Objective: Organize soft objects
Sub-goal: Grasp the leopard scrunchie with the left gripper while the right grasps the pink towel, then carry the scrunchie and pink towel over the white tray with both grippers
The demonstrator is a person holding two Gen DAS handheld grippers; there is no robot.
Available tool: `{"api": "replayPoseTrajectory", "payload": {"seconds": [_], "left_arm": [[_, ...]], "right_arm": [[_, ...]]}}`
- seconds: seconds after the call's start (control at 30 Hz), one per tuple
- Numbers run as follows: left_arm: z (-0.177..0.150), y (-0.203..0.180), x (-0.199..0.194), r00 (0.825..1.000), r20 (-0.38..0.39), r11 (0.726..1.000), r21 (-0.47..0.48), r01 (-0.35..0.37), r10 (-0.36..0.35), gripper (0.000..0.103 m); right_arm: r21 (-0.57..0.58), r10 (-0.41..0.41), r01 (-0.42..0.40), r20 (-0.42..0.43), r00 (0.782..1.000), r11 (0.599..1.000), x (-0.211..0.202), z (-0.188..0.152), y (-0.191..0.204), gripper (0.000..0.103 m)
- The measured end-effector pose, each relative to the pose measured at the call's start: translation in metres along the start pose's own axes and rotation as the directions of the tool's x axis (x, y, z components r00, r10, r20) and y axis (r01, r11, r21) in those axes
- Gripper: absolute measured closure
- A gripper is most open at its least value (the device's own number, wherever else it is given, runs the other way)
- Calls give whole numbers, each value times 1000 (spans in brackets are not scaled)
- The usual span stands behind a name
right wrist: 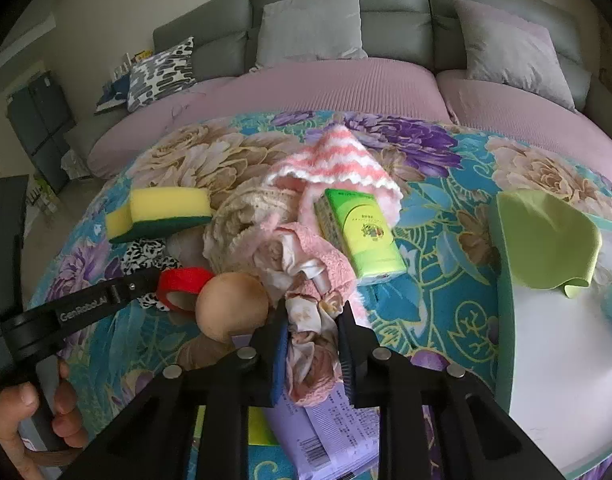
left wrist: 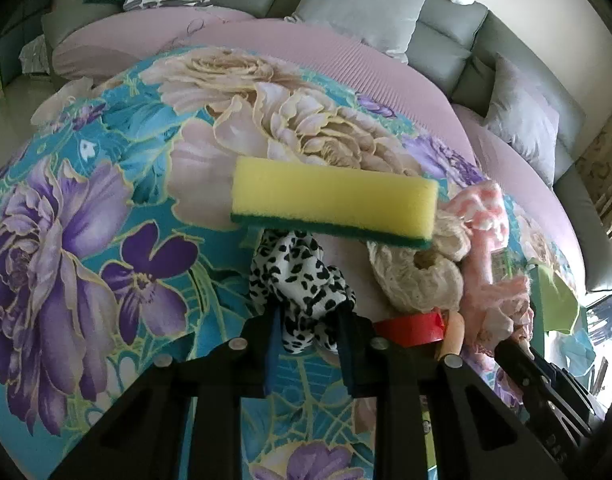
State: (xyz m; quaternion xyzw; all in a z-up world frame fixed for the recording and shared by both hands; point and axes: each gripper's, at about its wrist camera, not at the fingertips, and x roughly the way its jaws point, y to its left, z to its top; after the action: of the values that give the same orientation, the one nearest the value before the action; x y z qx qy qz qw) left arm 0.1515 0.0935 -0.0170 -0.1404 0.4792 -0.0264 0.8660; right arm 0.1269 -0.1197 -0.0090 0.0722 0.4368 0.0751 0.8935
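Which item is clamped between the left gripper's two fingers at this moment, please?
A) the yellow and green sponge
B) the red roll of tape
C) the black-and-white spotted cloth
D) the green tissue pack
C: in the left wrist view the left gripper pinches the black-and-white spotted cloth, while the sponge lies beyond it and the red tape roll sits off to the side.

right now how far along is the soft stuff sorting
Nothing looks sorted yet. In hand: the left gripper has its jaws shut on the black-and-white spotted cloth, the right gripper on the pink floral cloth. Left in the pile: sponge, striped knit, cream knit.
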Motion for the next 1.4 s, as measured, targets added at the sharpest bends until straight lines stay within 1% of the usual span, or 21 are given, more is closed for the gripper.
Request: {"api": "replayPoseTrajectory", "payload": {"seconds": [0.17, 0.4, 0.7, 0.93, 1.0, 1.13, 1.23, 1.33, 1.4], "left_arm": [[3, -7, -17, 999, 37, 999, 34, -2, 1, 77], [5, -21, -40, 996, 93, 996, 83, 10, -18, 77], [7, -39, -70, 983, 171, 990, 137, 46, -69, 77], [5, -54, -84, 972, 206, 980, 183, 78, -116, 77], [3, -61, -83, 971, 201, 976, 199, 87, -127, 77], [-2, -80, -79, 973, 169, 964, 238, 117, -160, 77], [-7, -100, -75, 973, 149, 950, 283, 131, -179, 77], [-11, -121, -70, 972, 125, 934, 326, 148, -198, 77], [-15, -135, -67, 971, 105, 922, 350, 166, -214, 77]], "right_arm": [[5, 9, -9, 31, 999, 1000, -10, 3, -2, 81], [22, 5, -7, 79, 997, 1000, -27, 7, -7, 81], [46, 2, -9, 146, 989, 999, -52, 12, -14, 81], [67, -6, -5, 156, 988, 998, -57, 13, -22, 81], [72, -13, 2, 153, 988, 997, -57, 13, -25, 81], [93, -33, 19, 152, 988, 996, -59, 14, -36, 81], [104, -80, 65, 145, 986, 993, -60, 13, -50, 81], [144, -105, 85, 138, 985, 986, -62, 11, -69, 80], [168, -151, 127, 140, 979, 978, -69, 9, -86, 81]]}}
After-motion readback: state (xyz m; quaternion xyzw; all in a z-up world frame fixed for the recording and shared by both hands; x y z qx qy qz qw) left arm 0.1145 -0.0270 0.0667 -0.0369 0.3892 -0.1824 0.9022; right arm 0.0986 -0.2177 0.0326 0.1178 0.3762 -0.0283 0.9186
